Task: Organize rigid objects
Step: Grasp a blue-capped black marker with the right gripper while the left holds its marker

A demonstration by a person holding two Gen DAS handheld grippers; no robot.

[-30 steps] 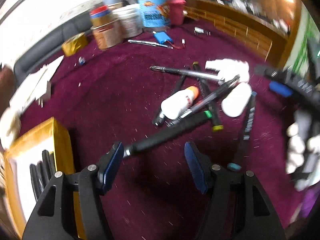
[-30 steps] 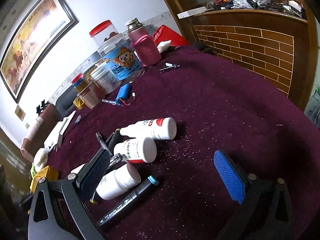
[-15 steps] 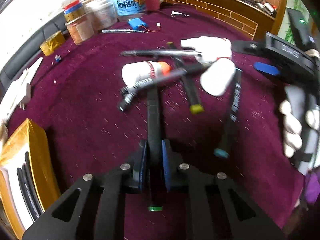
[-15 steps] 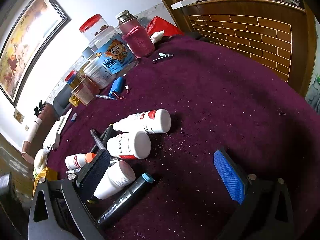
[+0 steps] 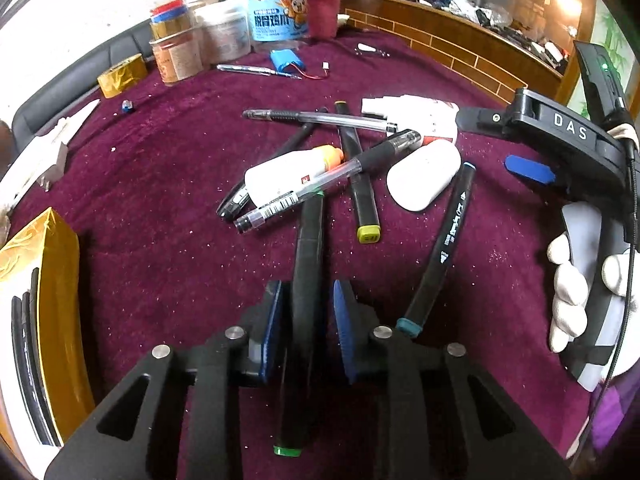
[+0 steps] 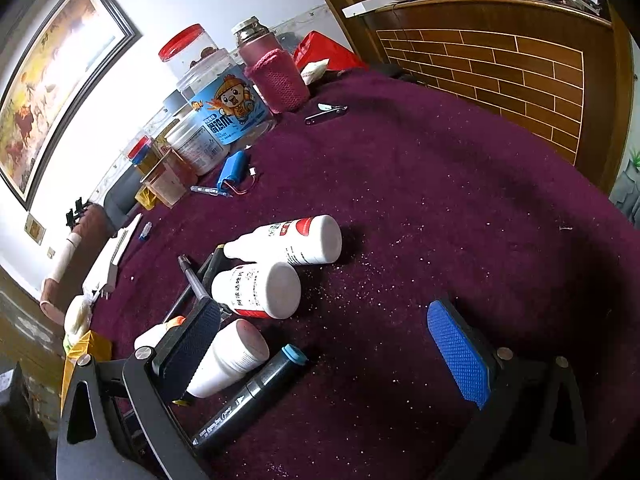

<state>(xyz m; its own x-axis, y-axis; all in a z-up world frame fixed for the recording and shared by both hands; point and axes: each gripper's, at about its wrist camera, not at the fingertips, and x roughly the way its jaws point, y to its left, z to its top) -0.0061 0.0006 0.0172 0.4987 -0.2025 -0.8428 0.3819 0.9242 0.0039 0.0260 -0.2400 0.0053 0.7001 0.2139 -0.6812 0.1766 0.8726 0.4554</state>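
My left gripper [image 5: 307,312] is shut on a black marker with a green end cap [image 5: 306,264]; the marker's far end lies under a clear gel pen [image 5: 326,178] in the pile. The pile on the purple cloth holds a white bottle with an orange cap [image 5: 290,174], a yellow-capped marker [image 5: 360,184], a teal-capped marker [image 5: 444,244], a white pill bottle [image 5: 424,174] and another clear pen [image 5: 320,118]. My right gripper [image 6: 324,344] is open and empty beside the white bottles [image 6: 256,290] and the teal-capped marker [image 6: 248,392].
A gold box [image 5: 38,308] holding black markers stands at the near left. Jars [image 5: 276,8], a pink flask [image 6: 272,76], a blue battery pack [image 5: 286,60] and a gold tape roll [image 5: 120,80] stand at the back. A wood-panelled wall [image 6: 500,64] borders the table [image 6: 460,200] on the right.
My left gripper closed on the green-capped marker, which swung from slanted to in line with the fingers. The right gripper stayed open and shifted slightly.
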